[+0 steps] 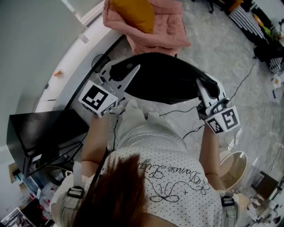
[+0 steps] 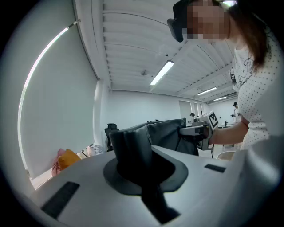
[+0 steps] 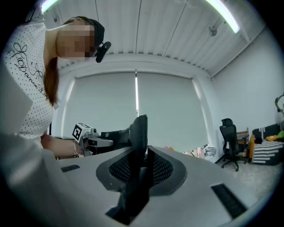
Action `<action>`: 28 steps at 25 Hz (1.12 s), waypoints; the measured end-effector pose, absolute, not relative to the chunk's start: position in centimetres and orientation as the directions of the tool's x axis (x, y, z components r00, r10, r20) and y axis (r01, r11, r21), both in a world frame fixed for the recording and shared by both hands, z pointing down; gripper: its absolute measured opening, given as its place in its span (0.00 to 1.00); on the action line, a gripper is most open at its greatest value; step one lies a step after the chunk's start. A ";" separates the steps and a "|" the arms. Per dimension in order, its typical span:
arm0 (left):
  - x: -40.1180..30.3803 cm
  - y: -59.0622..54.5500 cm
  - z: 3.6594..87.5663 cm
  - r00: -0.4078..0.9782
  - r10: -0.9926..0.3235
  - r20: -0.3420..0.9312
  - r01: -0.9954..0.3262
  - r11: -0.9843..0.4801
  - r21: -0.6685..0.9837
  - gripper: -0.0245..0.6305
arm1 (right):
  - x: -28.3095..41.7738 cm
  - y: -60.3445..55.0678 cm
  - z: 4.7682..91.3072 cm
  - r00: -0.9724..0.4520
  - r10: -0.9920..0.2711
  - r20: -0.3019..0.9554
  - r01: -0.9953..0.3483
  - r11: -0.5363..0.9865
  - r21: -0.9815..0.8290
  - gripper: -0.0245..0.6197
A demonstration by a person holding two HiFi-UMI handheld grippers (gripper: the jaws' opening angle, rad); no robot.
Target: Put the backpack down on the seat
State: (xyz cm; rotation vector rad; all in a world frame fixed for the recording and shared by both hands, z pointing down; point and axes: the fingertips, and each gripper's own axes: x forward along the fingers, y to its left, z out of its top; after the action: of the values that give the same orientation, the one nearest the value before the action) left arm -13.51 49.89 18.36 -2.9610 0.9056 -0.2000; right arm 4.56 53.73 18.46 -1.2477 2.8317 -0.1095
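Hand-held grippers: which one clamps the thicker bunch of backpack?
The left hand-held gripper: a broad fold of backpack fills its jaws; the right hand-held gripper pinches only a thin edge.

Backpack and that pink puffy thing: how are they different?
The backpack is black; the puffy bundle is pink, with something orange on it. The backpack is held up by the left gripper and right gripper, both clamped on it; the puffy bundle lies apart, untouched. Both look soft.

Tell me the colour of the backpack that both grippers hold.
The backpack is black, clearest in the head view.
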 end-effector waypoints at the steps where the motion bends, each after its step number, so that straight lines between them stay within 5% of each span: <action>1: -13.5 50.1 18.2 0.822 -0.559 0.111 -0.554 -0.829 -0.079 0.09 | 4.6 53.9 18.4 -0.677 -0.736 -0.015 -0.732 0.676 -0.083 0.17; 28: -11.3 43.2 18.1 0.808 -0.578 0.111 -0.574 -0.816 -0.074 0.09 | 6.8 46.5 18.4 -0.676 -0.737 -0.018 -0.733 0.674 -0.093 0.18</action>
State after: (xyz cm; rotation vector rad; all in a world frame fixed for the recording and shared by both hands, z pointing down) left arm -11.26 43.19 18.09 -2.9516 0.9406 -0.2000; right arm 6.76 46.51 18.38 -1.2404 2.8248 -0.1199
